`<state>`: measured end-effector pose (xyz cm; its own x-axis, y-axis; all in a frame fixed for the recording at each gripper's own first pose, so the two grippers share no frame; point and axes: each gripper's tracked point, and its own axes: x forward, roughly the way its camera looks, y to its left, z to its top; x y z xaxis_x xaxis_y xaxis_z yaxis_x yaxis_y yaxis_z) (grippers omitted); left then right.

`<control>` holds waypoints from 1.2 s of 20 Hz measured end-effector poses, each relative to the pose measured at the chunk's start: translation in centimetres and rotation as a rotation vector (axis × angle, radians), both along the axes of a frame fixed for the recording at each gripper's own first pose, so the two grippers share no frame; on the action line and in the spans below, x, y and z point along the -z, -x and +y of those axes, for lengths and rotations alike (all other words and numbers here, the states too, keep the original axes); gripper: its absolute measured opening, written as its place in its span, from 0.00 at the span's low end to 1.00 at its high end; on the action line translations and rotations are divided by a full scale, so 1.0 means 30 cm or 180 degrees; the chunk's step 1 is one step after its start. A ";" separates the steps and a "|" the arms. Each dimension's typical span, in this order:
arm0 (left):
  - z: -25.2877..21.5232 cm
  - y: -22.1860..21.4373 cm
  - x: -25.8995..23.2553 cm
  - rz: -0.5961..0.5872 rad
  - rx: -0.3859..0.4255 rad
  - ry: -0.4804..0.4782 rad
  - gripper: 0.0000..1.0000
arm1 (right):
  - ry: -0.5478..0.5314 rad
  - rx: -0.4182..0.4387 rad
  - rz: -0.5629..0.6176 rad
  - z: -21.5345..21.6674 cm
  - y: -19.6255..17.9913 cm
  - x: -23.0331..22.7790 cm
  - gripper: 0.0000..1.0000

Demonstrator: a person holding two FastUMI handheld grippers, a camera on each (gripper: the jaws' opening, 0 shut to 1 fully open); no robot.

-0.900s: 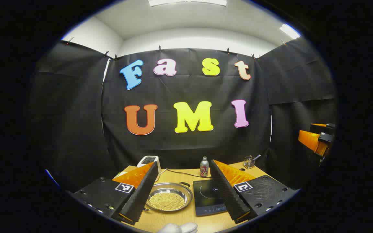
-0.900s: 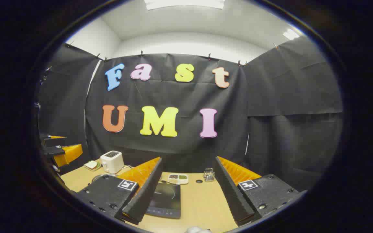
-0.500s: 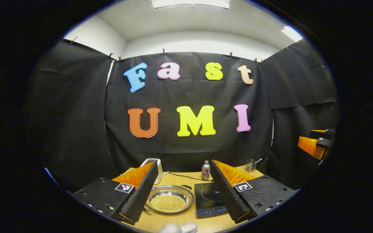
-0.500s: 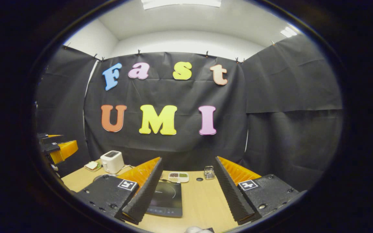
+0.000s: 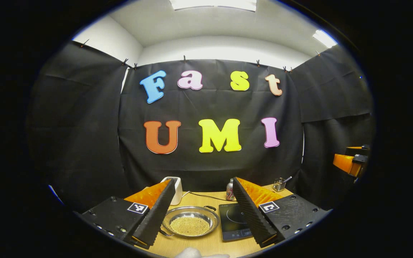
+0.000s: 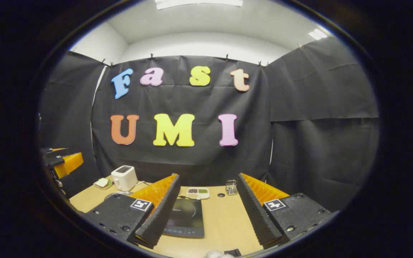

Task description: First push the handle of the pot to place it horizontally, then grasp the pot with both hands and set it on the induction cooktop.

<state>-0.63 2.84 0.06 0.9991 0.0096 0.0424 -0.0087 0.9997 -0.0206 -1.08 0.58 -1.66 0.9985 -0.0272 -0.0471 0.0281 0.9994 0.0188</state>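
Left tongs (image 5: 203,211): spread wide, gripping nothing, held above the counter (image 5: 212,245). Between their fingers lies the pot (image 5: 190,222), a shallow steel pan of yellow grains, on the counter just left of the induction cooktop (image 5: 232,221), apart from it. Right tongs (image 6: 206,211): equally wide, empty, cooktop at their left finger.

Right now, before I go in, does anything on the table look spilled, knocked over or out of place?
Nothing stands out. The pot sits flat beside the cooktop, its yellow grains inside; bottle and toaster stand upright.
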 end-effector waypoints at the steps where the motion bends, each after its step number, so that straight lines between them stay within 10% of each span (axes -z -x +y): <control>1: 0.001 -0.002 0.013 0.0016 0.0010 0.0007 0.95 | 0.0029 -0.0007 0.0027 -0.001 0.001 0.015 0.96; 3: -0.030 -0.014 0.045 0.0092 0.0150 -0.0036 0.86 | 0.0079 -0.0071 0.0078 0.013 -0.003 0.036 0.99; 6: -0.081 -0.043 0.139 0.0351 0.0430 -0.0105 0.36 | 0.0146 -0.0204 0.0131 0.036 -0.027 0.066 0.97; 7: -0.075 -0.055 0.183 0.0476 0.0440 -0.0125 0.46 | 0.0154 -0.0275 0.0153 0.050 -0.040 0.077 0.97; 8: -0.076 -0.074 0.232 0.0608 0.0457 -0.0129 0.07 | 0.0160 -0.0355 0.0186 0.067 -0.051 0.094 0.98; 9: -0.065 -0.093 0.291 0.0751 0.0437 -0.0121 0.02 | 0.0157 -0.0420 0.0205 0.074 -0.062 0.117 0.97; 14: -0.079 -0.164 0.690 0.1809 0.0497 0.0008 0.00 | 0.0165 -0.0646 0.0345 0.068 -0.144 0.231 0.99; 24: 0.060 -0.153 1.161 0.3239 0.0630 -0.0845 0.00 | 0.0030 -0.0908 0.0770 0.002 -0.426 0.457 0.97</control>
